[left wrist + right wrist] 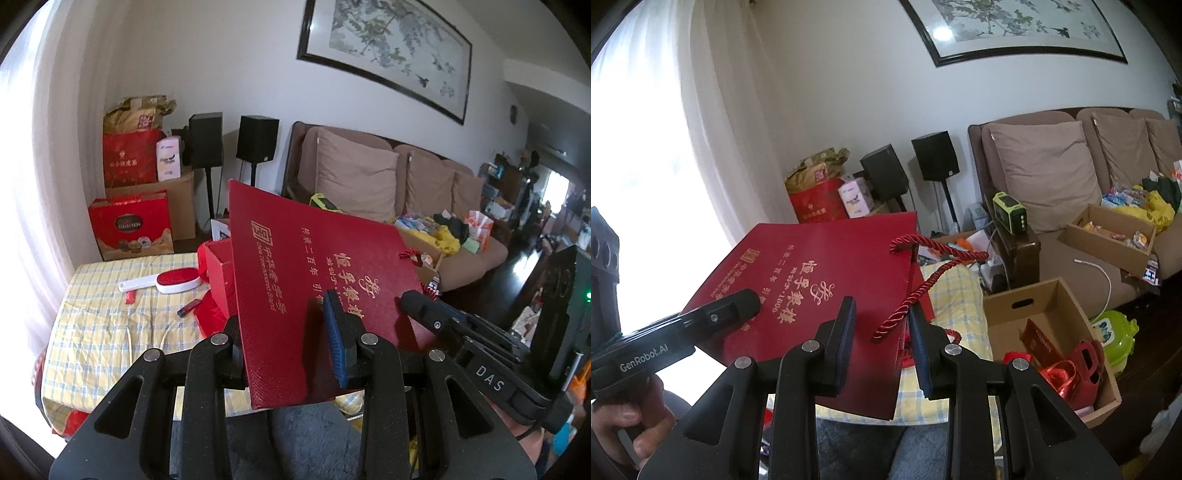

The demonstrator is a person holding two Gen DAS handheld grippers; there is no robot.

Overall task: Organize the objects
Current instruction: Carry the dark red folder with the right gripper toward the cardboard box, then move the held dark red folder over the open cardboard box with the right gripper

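The flat red paper gift bag with gold lettering (pixel 317 295) is held in the air between both tools, above the yellow checked tablecloth (pixel 103 317). The left gripper (pixel 291 332) is clamped on the bag's near edge. The right gripper (pixel 882 328) grips the bag's corner beside the red twisted rope handle (pixel 916 284); whether its pads press is unclear. The bag's long axis runs forward and away from the left gripper, which has the fuller hold. To the right of the right gripper an open cardboard box (pixel 1052 295) lies below, with free air between.
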